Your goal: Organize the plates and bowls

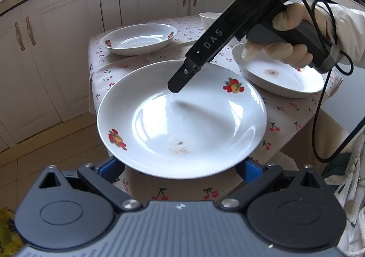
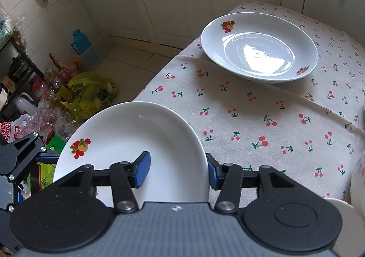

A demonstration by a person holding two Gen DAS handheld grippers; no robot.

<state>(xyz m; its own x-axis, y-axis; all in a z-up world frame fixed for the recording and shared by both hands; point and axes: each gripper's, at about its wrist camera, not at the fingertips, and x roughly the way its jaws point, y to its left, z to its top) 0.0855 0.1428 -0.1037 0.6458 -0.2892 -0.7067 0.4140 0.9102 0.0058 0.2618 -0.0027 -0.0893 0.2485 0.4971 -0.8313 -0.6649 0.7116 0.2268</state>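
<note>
A white deep plate with fruit prints (image 1: 182,120) fills the left wrist view, above the table's near corner. It also shows in the right wrist view (image 2: 127,147). My left gripper (image 1: 182,166) is wide open, its blue pads either side of the plate's near rim, mostly hidden under it. My right gripper (image 2: 178,171) is open and straddles the plate's rim, one pad inside (image 2: 142,169), one outside. In the left wrist view the right gripper's fingertips (image 1: 176,84) reach over the plate's far rim. A second fruit-print plate (image 1: 139,39) (image 2: 259,47) lies farther on the table. A third plate (image 1: 280,76) lies right.
The table has a cherry-print cloth (image 2: 262,120). A white cup (image 1: 208,19) stands at its far side. White cabinets (image 1: 57,51) surround it. On the floor are a yellow bag (image 2: 91,92), bottles and a blue thermos (image 2: 79,40). A white object (image 2: 349,218) sits at the right edge.
</note>
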